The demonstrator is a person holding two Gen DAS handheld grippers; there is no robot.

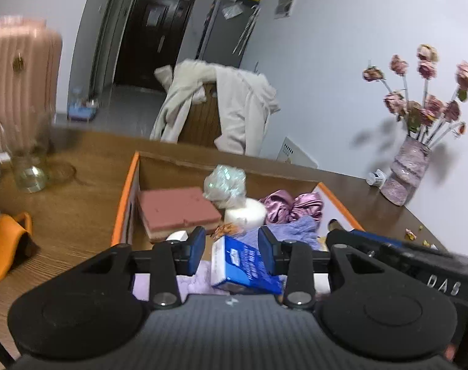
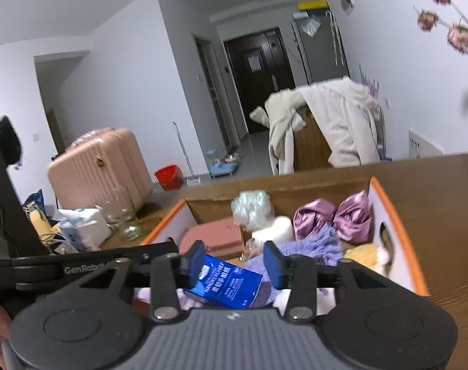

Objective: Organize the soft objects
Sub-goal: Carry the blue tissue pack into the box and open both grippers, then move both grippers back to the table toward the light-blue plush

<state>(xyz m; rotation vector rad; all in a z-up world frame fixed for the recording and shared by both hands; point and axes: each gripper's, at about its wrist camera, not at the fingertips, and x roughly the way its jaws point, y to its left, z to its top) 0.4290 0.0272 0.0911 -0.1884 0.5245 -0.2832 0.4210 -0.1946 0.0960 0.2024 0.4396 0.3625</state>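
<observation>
Orange-rimmed box [image 1: 126, 203] crowded; blue tissue pack [image 1: 246, 265] lies loose between parted fingers of left gripper [image 1: 232, 243] and right gripper [image 2: 234, 259].

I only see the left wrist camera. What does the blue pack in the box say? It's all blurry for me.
Observer: In the right wrist view the blue pack reads "HANDKERCHIEF".
Operator: Cool! Anything near the pink suitcase?
Observer: Yes, a red bucket sits to the right of the pink suitcase.
Operator: Anything else there?
Observer: A thin pole stands just behind the red bucket.
</observation>
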